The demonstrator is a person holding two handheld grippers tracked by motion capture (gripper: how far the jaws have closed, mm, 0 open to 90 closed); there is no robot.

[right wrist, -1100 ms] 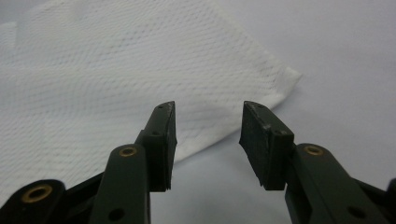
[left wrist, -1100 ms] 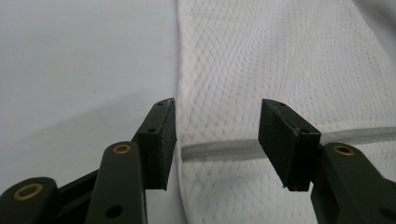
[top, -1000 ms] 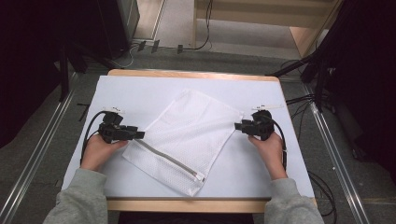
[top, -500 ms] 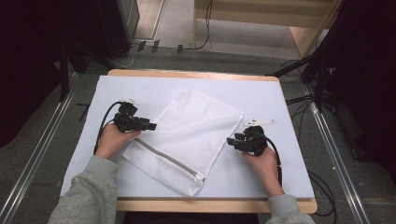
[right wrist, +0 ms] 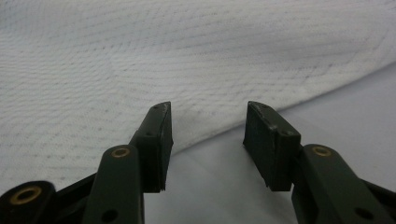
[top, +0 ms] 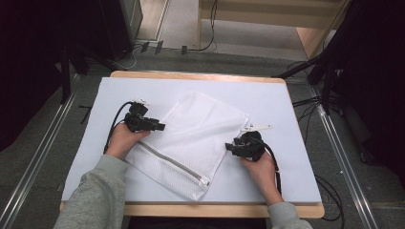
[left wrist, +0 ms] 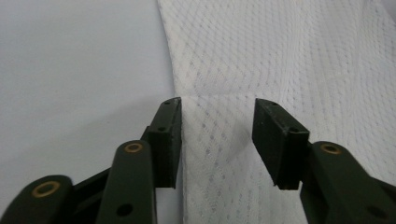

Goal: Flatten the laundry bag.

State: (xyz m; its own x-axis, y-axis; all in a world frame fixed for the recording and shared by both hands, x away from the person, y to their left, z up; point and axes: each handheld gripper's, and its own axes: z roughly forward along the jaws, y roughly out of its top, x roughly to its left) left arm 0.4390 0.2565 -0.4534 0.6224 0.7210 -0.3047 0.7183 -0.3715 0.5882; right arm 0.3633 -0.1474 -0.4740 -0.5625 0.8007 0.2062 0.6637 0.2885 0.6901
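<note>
White mesh bag [top: 191,143]: flat on the pale table cover [top: 291,105], skewed to the table edges, with the zip [top: 167,161] along the edge nearest the person.

Left gripper [top: 160,127]: placed at the bag's left side edge, pointing inward across the mesh. Jaws roughly half apart and just closing. Hem of the mesh between the pads, left pad level with the hem, no pinch yet. Nothing held.

Right gripper [top: 229,147]: placed at the opposite side edge, pointing inward toward the left one. Jaws roughly half apart and just opening slightly. Bag edge just ahead of the tips, slanting across the line of the jaws, with bare cover between the pads. Nothing held.

Governing relation: the two grippers opposed across the bag's width, each facing a side edge square-on or nearly so. Left already astride its hem; right just short of its own.

Likely next step: advance the right slightly onto the hem, then close both. Keep the pads low; otherwise risk of pushing the limp mesh instead of catching it.
</note>
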